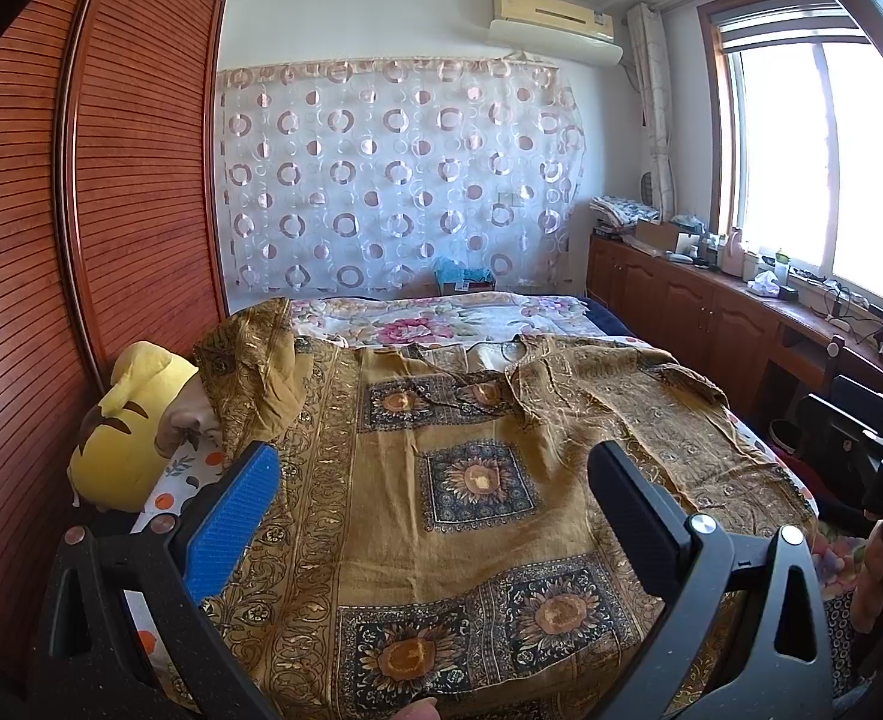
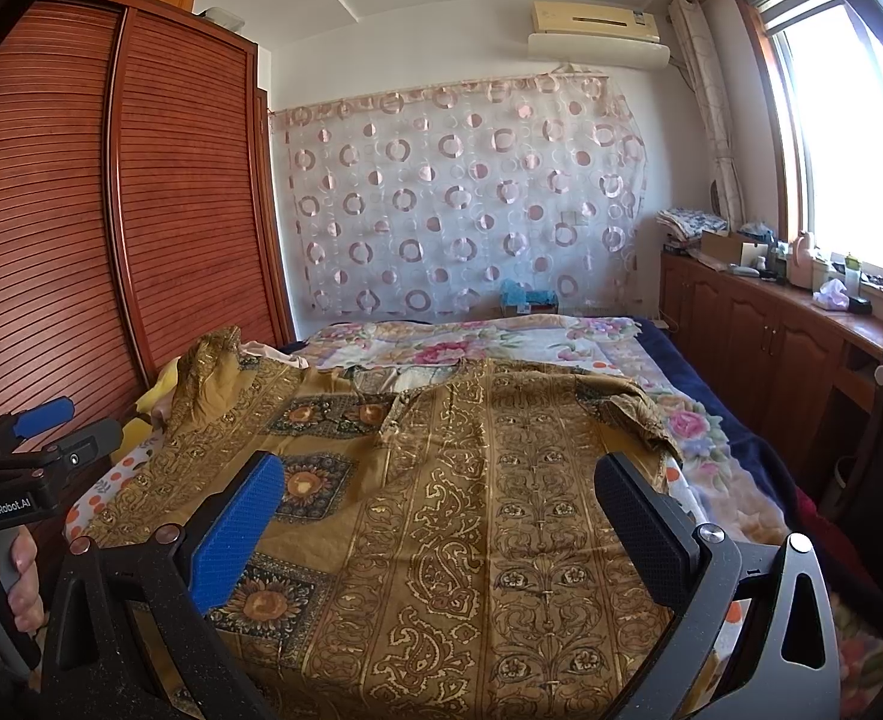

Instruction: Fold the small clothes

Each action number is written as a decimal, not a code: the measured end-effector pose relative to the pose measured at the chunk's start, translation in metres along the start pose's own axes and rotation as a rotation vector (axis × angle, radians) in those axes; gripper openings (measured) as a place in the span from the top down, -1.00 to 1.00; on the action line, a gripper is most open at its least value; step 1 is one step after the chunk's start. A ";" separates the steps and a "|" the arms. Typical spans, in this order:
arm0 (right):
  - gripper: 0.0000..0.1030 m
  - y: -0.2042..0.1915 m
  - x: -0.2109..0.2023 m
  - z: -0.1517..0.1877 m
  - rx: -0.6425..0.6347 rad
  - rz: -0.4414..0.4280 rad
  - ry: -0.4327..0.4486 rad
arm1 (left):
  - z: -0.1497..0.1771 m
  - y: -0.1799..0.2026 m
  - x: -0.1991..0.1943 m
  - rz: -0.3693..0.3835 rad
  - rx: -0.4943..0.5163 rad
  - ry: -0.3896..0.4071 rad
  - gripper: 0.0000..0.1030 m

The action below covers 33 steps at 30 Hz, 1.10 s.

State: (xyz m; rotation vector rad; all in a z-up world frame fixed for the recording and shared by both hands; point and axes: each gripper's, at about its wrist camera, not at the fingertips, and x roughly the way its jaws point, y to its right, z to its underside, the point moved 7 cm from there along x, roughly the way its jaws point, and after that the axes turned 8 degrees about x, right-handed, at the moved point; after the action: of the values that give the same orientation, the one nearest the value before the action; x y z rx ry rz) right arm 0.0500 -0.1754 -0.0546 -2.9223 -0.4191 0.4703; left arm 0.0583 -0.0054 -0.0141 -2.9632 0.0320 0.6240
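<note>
Here a mustard-gold shirt (image 1: 441, 480), thin cloth printed with sunflower squares and paisley bands, lies spread flat over the bed (image 1: 441, 315), its left sleeve bunched at the bed's left edge. Both left tongs (image 1: 435, 468) and right tongs (image 2: 441, 480) hover above it, spread wide, gripping nothing.
</note>
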 end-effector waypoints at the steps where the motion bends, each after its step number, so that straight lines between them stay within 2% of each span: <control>1: -1.00 0.000 0.000 0.000 0.000 0.000 0.000 | -0.001 0.000 0.000 0.000 0.001 0.001 -1.00; 26: -1.00 -0.001 0.006 0.003 -0.003 -0.018 -0.010 | -0.007 -0.002 0.002 0.016 -0.007 -0.008 -1.00; 33: -1.00 -0.012 0.030 0.010 -0.051 -0.064 -0.043 | 0.016 -0.037 0.021 -0.007 -0.053 -0.066 -1.00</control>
State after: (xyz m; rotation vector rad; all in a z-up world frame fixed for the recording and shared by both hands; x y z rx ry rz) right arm 0.0712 -0.1544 -0.0705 -2.9414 -0.5364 0.5213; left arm 0.0726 0.0328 -0.0330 -2.9895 -0.0006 0.7319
